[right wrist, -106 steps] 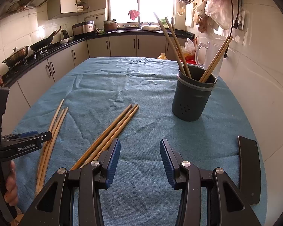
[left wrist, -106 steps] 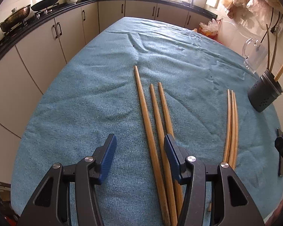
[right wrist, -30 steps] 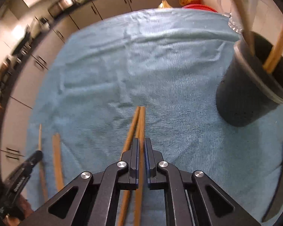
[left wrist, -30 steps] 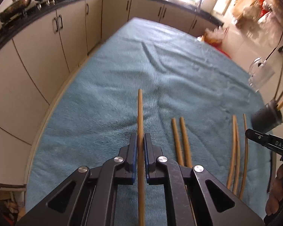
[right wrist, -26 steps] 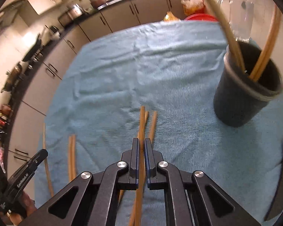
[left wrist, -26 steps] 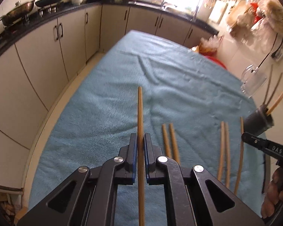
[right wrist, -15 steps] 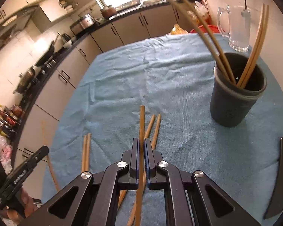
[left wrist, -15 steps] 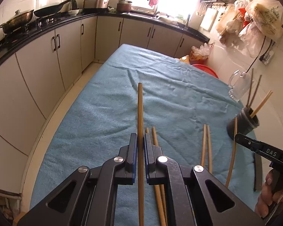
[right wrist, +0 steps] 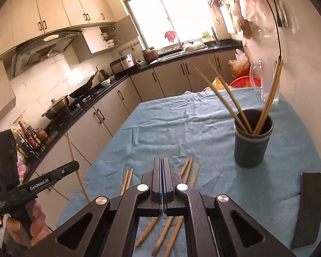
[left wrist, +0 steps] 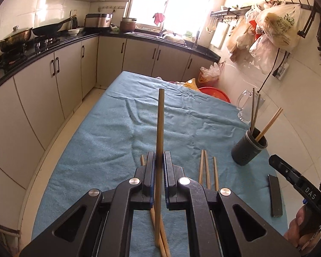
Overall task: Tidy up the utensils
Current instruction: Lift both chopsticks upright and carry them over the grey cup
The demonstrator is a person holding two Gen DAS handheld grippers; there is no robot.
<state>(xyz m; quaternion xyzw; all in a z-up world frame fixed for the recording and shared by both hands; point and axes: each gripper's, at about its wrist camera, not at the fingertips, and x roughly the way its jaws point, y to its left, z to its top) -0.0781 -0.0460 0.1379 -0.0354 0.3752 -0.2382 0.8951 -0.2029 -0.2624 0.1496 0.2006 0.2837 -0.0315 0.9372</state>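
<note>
My left gripper (left wrist: 159,156) is shut on a long wooden chopstick (left wrist: 159,124) that sticks up and forward over the blue cloth. From the right wrist view the left gripper (right wrist: 73,167) hangs off the table's left side with that chopstick (right wrist: 75,160). My right gripper (right wrist: 162,165) is shut, with nothing showing between its pads. Three loose chopsticks (right wrist: 190,171) lie on the cloth under it, and a pair (right wrist: 127,178) lies further left. The dark holder (right wrist: 251,147), with several chopsticks standing in it, is ahead to the right.
A glass mug (left wrist: 245,107) stands beyond the holder (left wrist: 249,150) near the wall. A flat black object (right wrist: 308,209) lies at the table's right edge. Cabinets and a counter line the left and far sides. A red basin (left wrist: 214,92) sits past the far end.
Both grippers have risen and tilted up. The left still holds its chopstick. The chopstick that was between the right gripper's pads is gone from them; three now lie on the cloth below.
</note>
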